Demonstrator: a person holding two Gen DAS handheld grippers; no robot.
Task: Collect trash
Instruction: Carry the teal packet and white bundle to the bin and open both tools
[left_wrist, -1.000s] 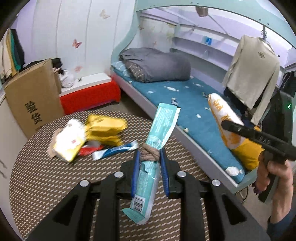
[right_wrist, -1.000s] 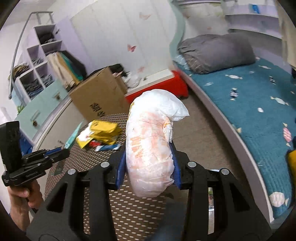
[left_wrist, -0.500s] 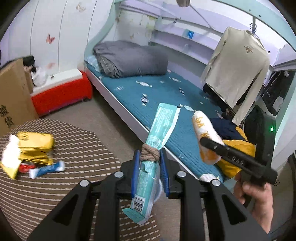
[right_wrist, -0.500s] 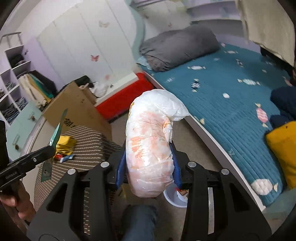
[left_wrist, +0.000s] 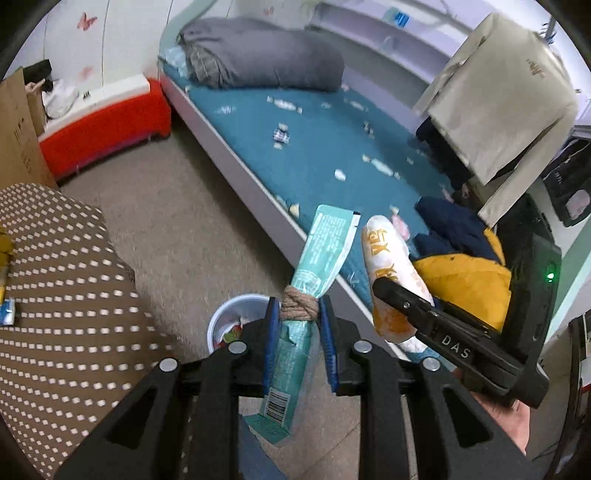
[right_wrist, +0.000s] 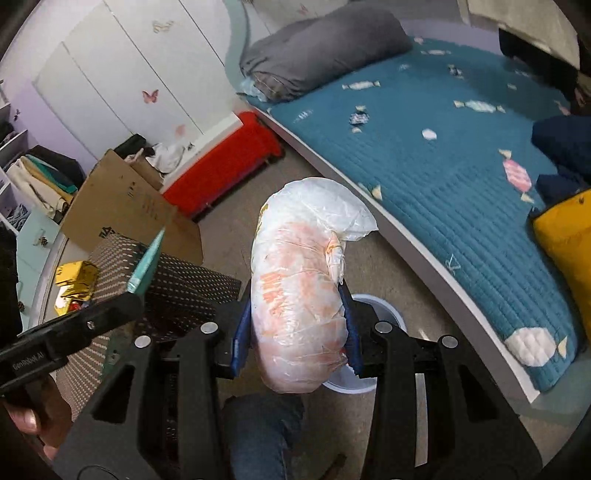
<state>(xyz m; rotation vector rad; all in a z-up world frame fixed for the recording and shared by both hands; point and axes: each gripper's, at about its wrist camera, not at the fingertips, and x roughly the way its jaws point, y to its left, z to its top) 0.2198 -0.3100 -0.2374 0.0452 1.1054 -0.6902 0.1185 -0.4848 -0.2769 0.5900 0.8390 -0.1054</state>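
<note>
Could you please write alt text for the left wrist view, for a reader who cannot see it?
The left tool grips a teal wrapper bound with twine, above a white bin on the floor. At right, the right tool holds a white and orange bag; a bed lies behind.

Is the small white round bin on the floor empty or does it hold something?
Not empty. The small white round bin shows colourful scraps inside in the left wrist view; how full, cannot tell.
</note>
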